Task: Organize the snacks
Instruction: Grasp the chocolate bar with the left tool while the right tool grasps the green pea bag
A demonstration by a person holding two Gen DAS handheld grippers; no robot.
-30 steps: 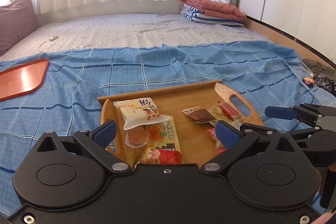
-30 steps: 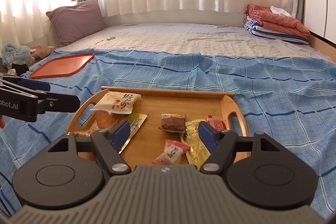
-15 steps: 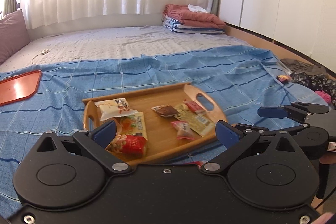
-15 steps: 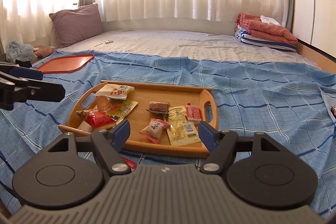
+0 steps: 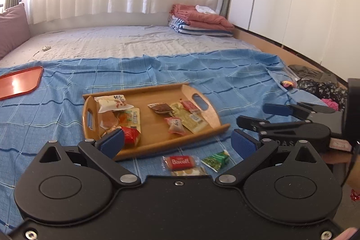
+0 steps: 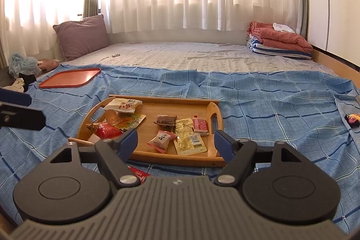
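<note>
Hovering with fingers spread and empty over the blue-checked bed, left gripper (image 5: 177,144) above the stray Biscoff packet (image 5: 181,162) and green packet (image 5: 216,160) lying just outside the snack-laden wooden tray (image 5: 212,115), probably next to collect, right gripper (image 6: 175,144) alongside.

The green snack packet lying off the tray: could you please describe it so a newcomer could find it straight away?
Start at the wooden tray on the blue checked bedsheet. On the sheet just in front of the tray's near edge lie two loose snacks. The green snack packet is the right-hand one, small and leaf-patterned, beside the red Biscoff packet.
</note>
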